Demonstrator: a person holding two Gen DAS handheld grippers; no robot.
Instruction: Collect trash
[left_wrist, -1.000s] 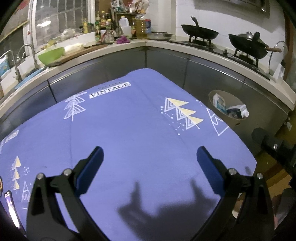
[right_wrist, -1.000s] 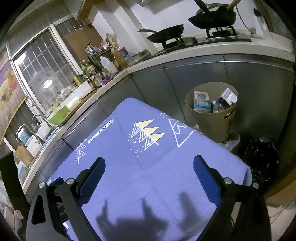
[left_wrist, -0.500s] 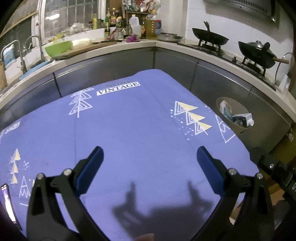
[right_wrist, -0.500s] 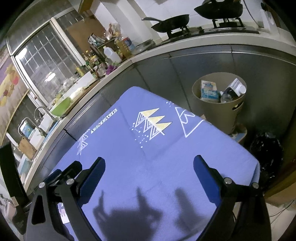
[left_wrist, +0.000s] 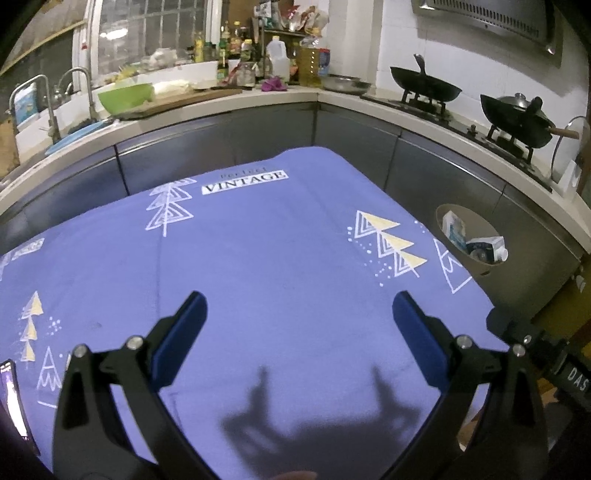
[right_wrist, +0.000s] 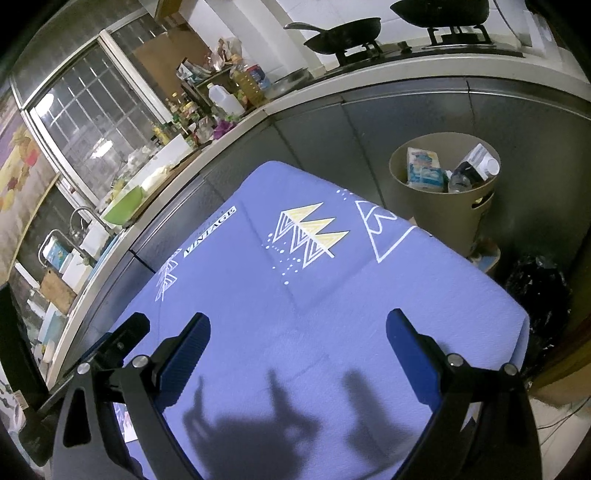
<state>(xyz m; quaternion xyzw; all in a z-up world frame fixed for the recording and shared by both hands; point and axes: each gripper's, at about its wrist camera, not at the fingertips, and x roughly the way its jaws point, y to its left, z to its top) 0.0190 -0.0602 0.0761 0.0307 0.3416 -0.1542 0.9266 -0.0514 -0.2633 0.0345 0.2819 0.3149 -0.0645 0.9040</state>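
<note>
A beige trash bin stands on the floor past the table's far right corner, holding cartons and a bottle. It also shows in the left wrist view. My left gripper is open and empty above the blue tablecloth. My right gripper is open and empty above the same cloth, short of the bin. I see no loose trash on the cloth.
A kitchen counter wraps around behind the table with a green bowl, bottles, and woks on a stove. A black bag lies on the floor right of the bin. A phone lies at the cloth's left edge.
Both grippers have risen and tilted a little, still open and empty. The left view now shows more of the counter. The right view has drawn slightly closer to the bin.
</note>
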